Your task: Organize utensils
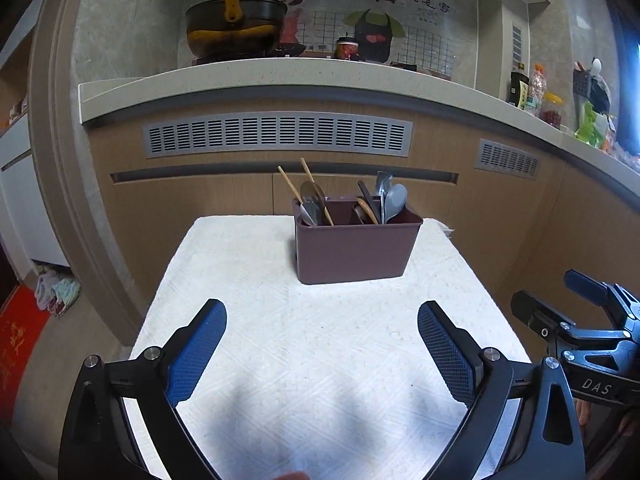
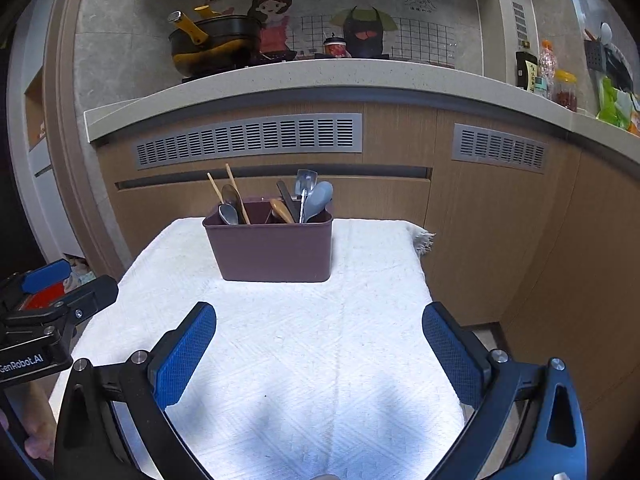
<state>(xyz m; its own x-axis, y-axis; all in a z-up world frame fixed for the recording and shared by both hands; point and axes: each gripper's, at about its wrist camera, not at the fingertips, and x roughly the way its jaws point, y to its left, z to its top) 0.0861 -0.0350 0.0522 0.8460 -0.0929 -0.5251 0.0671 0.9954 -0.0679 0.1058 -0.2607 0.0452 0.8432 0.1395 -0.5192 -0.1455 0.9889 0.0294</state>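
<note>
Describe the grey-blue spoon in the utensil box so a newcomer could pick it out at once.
Start at the white cloth on the table, then the maroon utensil box standing at its far end. Look in its right-hand compartment: the grey-blue spoon stands bowl-up at the far right. Its broad matte bowl sets it apart from the shiny metal scoop beside it and the wooden and dark handles further left.

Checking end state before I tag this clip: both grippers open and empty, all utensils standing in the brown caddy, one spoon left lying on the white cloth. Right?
Not quite: no spoon lies on the white cloth; both wrist views show it bare. The rest holds: the left gripper and right gripper are open and empty, and the utensils stand in the brown caddy.
</note>
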